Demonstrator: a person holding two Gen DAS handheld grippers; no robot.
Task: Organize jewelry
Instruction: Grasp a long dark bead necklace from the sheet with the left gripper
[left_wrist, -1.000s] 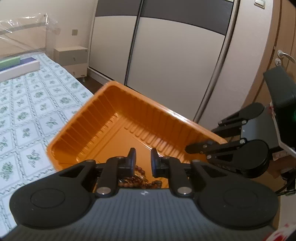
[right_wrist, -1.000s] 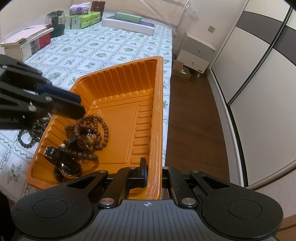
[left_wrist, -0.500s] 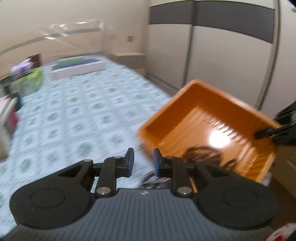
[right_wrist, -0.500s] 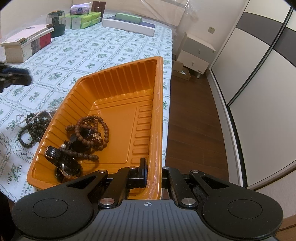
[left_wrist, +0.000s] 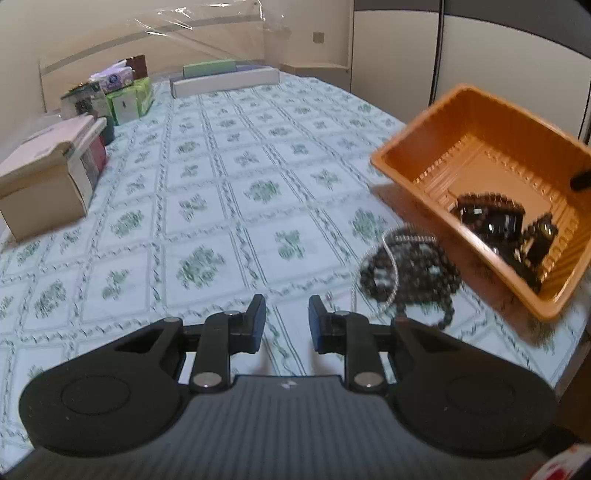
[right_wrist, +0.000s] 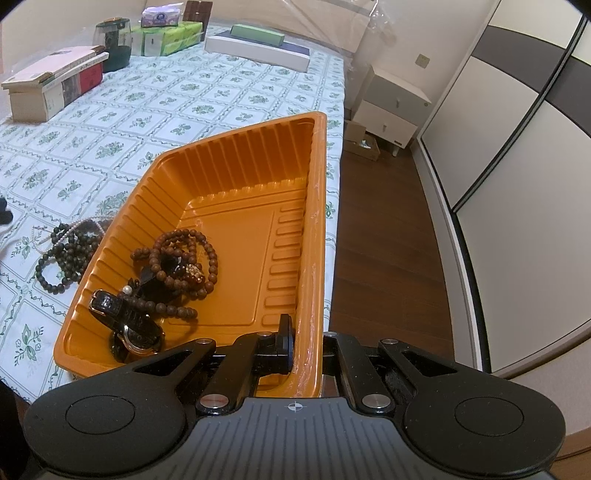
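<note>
An orange plastic tray (right_wrist: 317, 192) sits at the bed's edge; it also shows at the right of the left wrist view (left_wrist: 413, 147). It holds brown bead bracelets (right_wrist: 184, 254), a black watch (right_wrist: 129, 325) and other dark pieces (left_wrist: 495, 225). A pile of dark bead strands with a pale chain (left_wrist: 406, 273) lies on the bedspread just outside the tray; it also shows in the right wrist view (right_wrist: 66, 251). My right gripper (right_wrist: 303, 343) is shut on the tray's near wall. My left gripper (left_wrist: 286, 325) is open and empty above the bedspread, left of the pile.
The patterned bedspread (left_wrist: 221, 184) spreads ahead. Boxes (left_wrist: 48, 173), green tissue packs (left_wrist: 129, 99) and a long white box (left_wrist: 225, 83) stand at its far side. A wooden floor (right_wrist: 388, 240), nightstand (right_wrist: 391, 110) and wardrobe doors (right_wrist: 517, 166) lie to the right.
My left gripper has pulled out of the tray and swung left over the bedspread. The right gripper and the tray have not moved.
</note>
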